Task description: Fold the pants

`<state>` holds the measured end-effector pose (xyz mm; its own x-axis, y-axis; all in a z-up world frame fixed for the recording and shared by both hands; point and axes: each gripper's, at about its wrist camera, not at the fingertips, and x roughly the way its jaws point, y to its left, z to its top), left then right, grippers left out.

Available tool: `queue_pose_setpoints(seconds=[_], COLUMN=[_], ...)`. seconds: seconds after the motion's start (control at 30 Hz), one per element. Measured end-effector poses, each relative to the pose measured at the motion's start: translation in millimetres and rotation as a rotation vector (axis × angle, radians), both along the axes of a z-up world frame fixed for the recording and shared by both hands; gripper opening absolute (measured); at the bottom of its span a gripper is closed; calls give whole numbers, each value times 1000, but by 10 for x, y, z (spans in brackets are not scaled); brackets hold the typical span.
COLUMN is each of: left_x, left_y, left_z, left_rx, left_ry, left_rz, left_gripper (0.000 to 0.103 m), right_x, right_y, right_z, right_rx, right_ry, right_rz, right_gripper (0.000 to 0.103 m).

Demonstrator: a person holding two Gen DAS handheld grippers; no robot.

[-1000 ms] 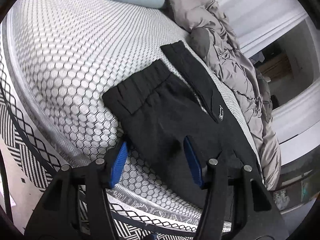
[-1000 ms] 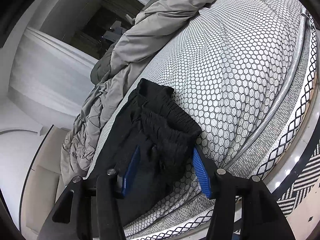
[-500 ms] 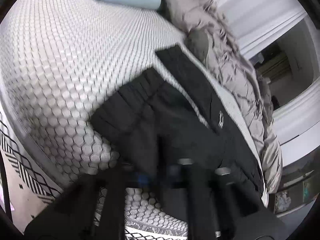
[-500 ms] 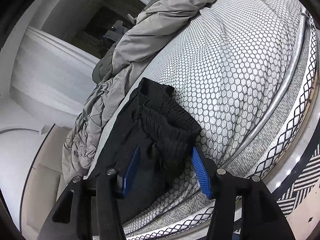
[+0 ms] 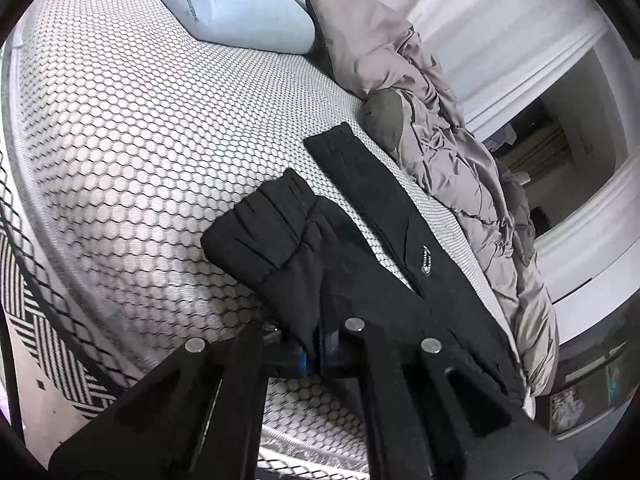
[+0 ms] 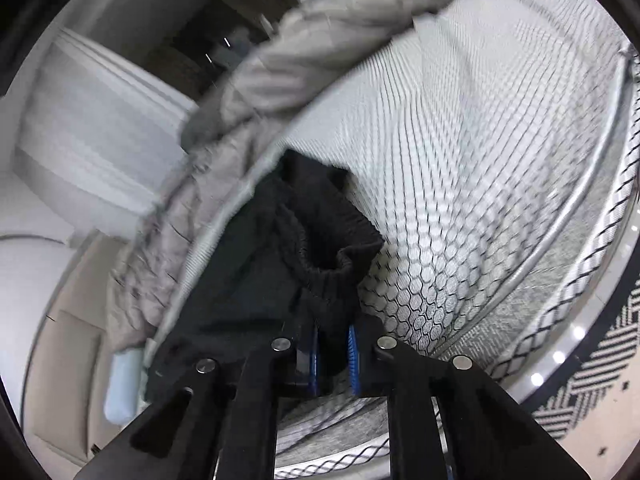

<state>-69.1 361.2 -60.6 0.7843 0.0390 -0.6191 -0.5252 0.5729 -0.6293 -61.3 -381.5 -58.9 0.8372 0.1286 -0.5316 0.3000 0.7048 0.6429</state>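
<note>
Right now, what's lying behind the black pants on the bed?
Behind the black pants a crumpled grey duvet lies along the mattress edge, with a pale blue pillow further back. What the duvet covers cannot be seen.

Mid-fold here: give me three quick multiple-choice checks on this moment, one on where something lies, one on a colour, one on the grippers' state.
1. Where do the pants lie?
A. on the honeycomb mattress
B. on the pillow
C. on the floor

2. What colour are the pants?
A. grey
B. black
C. light blue

3. What are the hand-held grippers doing?
A. both open
B. only the left shut
C. both shut on the pants

Answers:
1 A, honeycomb cover shows all around the fabric.
2 B, black against the grey duvet.
3 C, fabric sits pinched in the left hand-held gripper and the right hand-held gripper.
</note>
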Motion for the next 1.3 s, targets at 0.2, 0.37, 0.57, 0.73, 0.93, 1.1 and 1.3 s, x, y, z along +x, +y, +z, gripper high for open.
queue_pose_setpoints(seconds=[0.2, 0.37, 0.57, 0.73, 0.93, 1.1, 1.3], left_x=[-20, 232, 1052, 2106, 3249, 3176, 2516], left_y=[67, 167, 403, 641, 930, 1010, 636], left_z=[159, 556, 896, 874, 470, 554, 526], left_rx=[8, 49, 72, 64, 67, 29, 46], left_ry=[-44, -95, -60, 48, 201, 144, 89], left_rz=[-16, -36, -46, -49, -28, -27, 4], left_gripper=[1, 1, 1, 1, 78, 80, 80], right_x=[-110, 51, 700, 1629, 3037, 3332, 2917], right_y=[32, 238, 414, 397, 383, 462, 760], right_z=[163, 593, 1067, 1220, 1010, 855, 844], right_rx=[-47, -146, -239, -258, -338, -396, -381], right_ry=[-21, -85, -107, -51, 94, 129, 46], right_rz=[7, 8, -11, -24, -64, -89, 3], right_gripper=[10, 10, 10, 10, 44, 57, 71])
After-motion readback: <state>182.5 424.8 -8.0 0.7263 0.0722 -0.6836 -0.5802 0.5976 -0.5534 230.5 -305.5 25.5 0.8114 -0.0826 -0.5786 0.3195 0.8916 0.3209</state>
